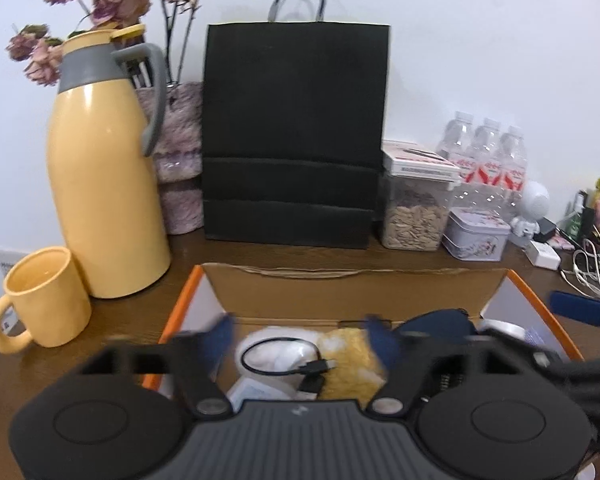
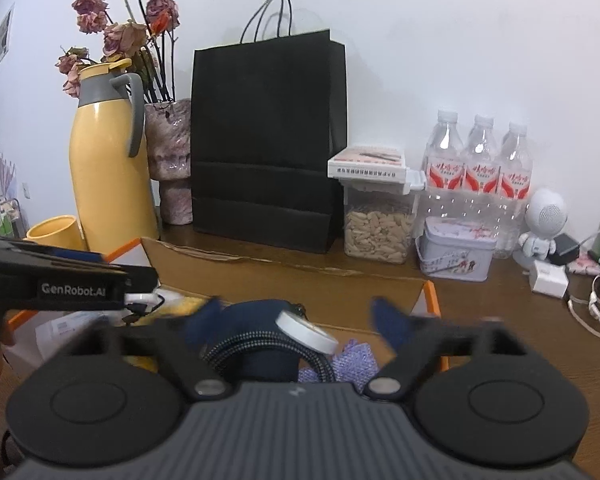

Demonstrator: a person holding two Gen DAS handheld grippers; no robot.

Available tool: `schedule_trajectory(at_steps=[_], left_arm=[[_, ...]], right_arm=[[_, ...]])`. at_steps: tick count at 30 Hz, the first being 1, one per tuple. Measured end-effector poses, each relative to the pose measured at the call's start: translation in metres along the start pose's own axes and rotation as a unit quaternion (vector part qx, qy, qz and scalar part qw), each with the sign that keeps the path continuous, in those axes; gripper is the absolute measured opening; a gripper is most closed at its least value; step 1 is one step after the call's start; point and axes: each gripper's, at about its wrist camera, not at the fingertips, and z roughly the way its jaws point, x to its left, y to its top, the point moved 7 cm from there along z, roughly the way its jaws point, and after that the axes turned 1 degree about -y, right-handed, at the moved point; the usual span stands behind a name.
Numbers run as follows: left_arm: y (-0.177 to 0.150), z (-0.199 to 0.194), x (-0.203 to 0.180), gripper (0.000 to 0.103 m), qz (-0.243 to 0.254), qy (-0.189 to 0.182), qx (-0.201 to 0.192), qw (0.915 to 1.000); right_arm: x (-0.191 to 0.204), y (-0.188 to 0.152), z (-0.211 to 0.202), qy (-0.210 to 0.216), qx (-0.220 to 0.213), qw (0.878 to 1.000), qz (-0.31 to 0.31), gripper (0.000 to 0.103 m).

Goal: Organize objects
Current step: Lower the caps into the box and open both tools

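Observation:
An open cardboard box point(image 1: 340, 284) with orange edges sits on the wooden table. Inside it lie a short black cable point(image 1: 288, 360) on a white round thing, a yellow fuzzy cloth point(image 1: 348, 356), a dark blue pouch point(image 2: 260, 320), a white roll of tape point(image 2: 306, 330), a braided cable point(image 2: 260, 350) and a lilac cloth point(image 2: 360, 356). My left gripper point(image 1: 304, 340) hangs open over the box's left half, nothing between its blue pads. My right gripper point(image 2: 296, 320) is open above the pouch and tape, pads apart from them. The right gripper's finger point(image 1: 580, 308) shows in the left wrist view.
Behind the box stand a yellow thermos point(image 1: 104, 168), a yellow mug point(image 1: 40, 300), a vase of dried flowers point(image 1: 180, 160), a black paper bag point(image 1: 292, 136), a jar of seeds point(image 1: 414, 208), a small tin point(image 1: 476, 234), water bottles point(image 2: 476, 168), and chargers with white cables point(image 2: 592, 304).

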Motion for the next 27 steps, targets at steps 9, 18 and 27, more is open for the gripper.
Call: schedule_trajectory(at_steps=[9, 18, 27], left_arm=[[0.000, -0.003, 0.004, 0.093, -0.005, 0.006, 0.002, 1.0000], [-0.001, -0.017, 0.002, 0.094, -0.009, 0.000, -0.004, 1.0000], [-0.012, -0.049, 0.002, 0.094, -0.007, 0.003, -0.012, 0.9999]], right_arm=[[0.005, 0.001, -0.003, 0.013, 0.002, 1.000, -0.001, 0.103], [0.006, -0.001, -0.014, 0.013, 0.000, 1.000, 0.001, 0.103], [0.004, -0.014, -0.050, 0.000, 0.002, 1.000, -0.004, 0.103]])
